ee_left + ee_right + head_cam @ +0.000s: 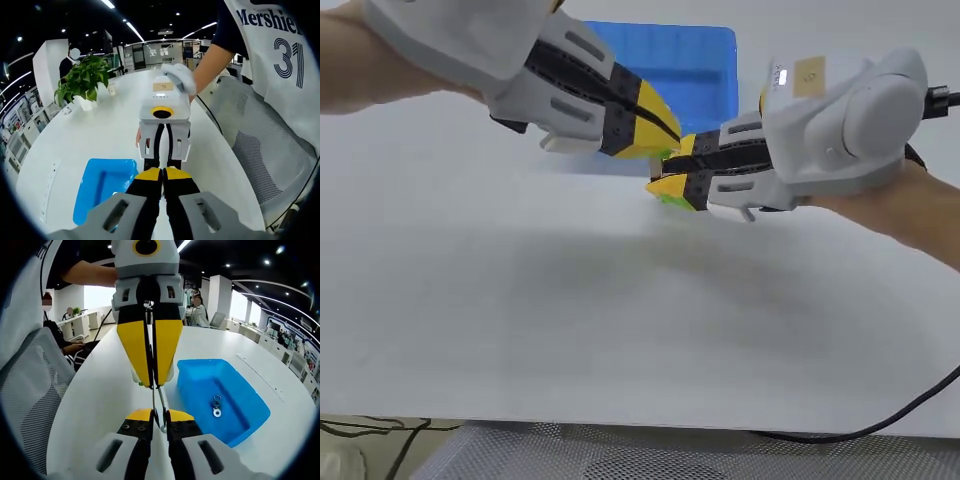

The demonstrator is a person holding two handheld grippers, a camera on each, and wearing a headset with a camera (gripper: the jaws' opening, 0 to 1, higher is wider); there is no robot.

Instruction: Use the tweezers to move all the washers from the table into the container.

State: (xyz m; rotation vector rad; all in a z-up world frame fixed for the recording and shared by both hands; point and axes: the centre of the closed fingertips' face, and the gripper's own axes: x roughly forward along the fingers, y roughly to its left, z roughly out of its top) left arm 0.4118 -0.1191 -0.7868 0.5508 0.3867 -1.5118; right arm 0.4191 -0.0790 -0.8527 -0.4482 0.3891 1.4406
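Observation:
Thin metal tweezers [156,399] run between the two grippers, which meet tip to tip just in front of the blue container [692,68]. My left gripper [665,130] reaches in from the upper left with its yellow fingers [150,347] pressed together on the tweezers' upper part. My right gripper [160,416] comes from the right, its jaws closed around the tweezers' lower end. In the left gripper view my own gripper [163,175] is shut and points at the right gripper [164,112]. A couple of washers [216,407] lie inside the container [220,390].
The white table [570,320] stretches wide in front of the grippers. A black cable [880,420] hangs over its near right edge. A potted plant [82,80] stands far off on the table, and a mesh chair [25,405] sits beside it.

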